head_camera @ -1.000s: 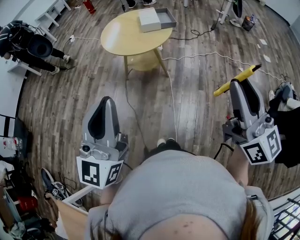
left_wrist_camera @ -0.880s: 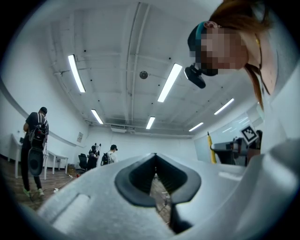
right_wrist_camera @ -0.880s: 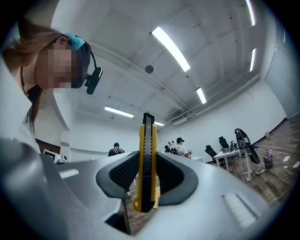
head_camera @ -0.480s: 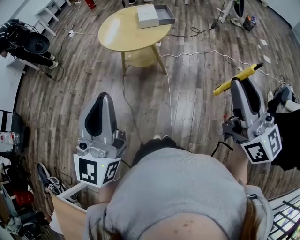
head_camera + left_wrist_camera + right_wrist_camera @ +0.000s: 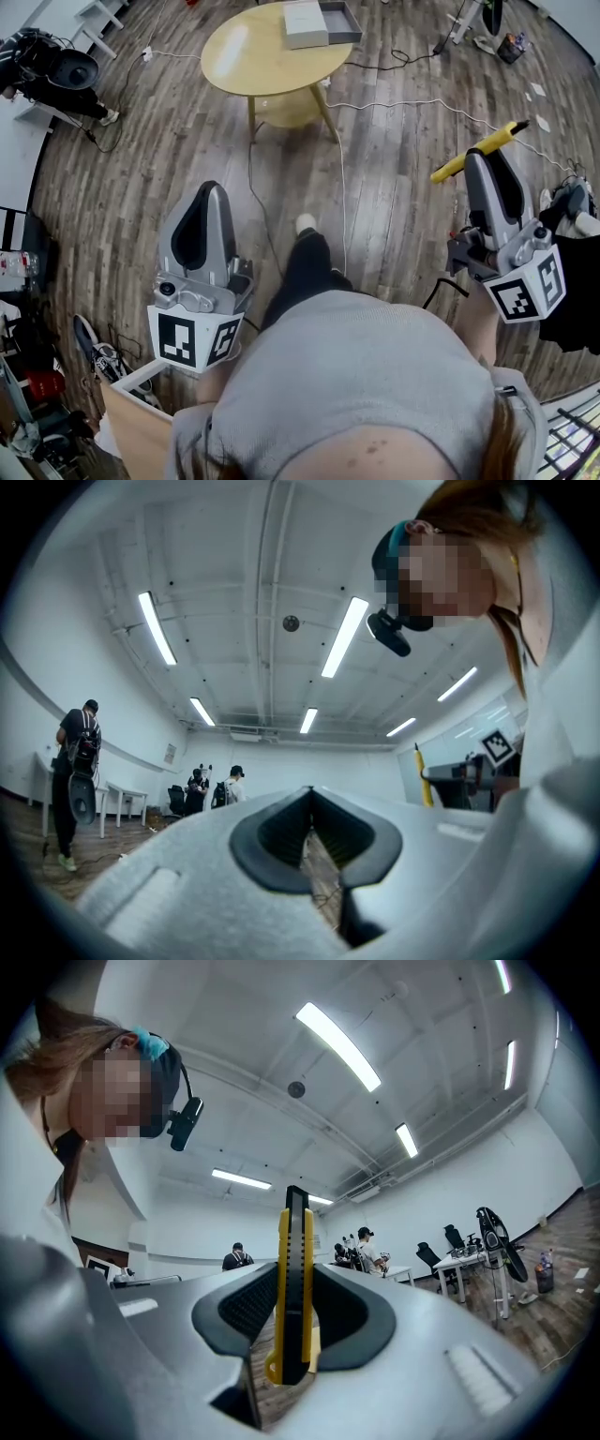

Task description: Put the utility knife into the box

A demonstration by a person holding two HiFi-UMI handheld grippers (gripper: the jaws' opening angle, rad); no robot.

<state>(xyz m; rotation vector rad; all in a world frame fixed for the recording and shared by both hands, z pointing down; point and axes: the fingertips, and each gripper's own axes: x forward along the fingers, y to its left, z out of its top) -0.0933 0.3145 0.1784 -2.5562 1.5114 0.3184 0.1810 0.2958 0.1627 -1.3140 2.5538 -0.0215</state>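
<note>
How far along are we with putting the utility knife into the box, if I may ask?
Done: the utility knife is picked up, clamped in the right gripper. In hand: carrying it; the box sits on the round table well ahead. Remaining: reach the table and place the knife inside. The left gripper is shut, empty.

The picture's top edge is cutting off the far part of the box [image 5: 337, 19] standing on the table [image 5: 246, 66]. In the head view the right gripper [image 5: 487, 164] is covering the middle of the utility knife [image 5: 451, 169], and only the knife's two yellow ends are sticking out. The person's grey top [image 5: 366, 375] is hiding both forearms and most of the legs. A bystander [image 5: 52, 75] is running off the left edge, and the figures [image 5: 237, 1258] far off in the right gripper view are showing too small to read.
</note>
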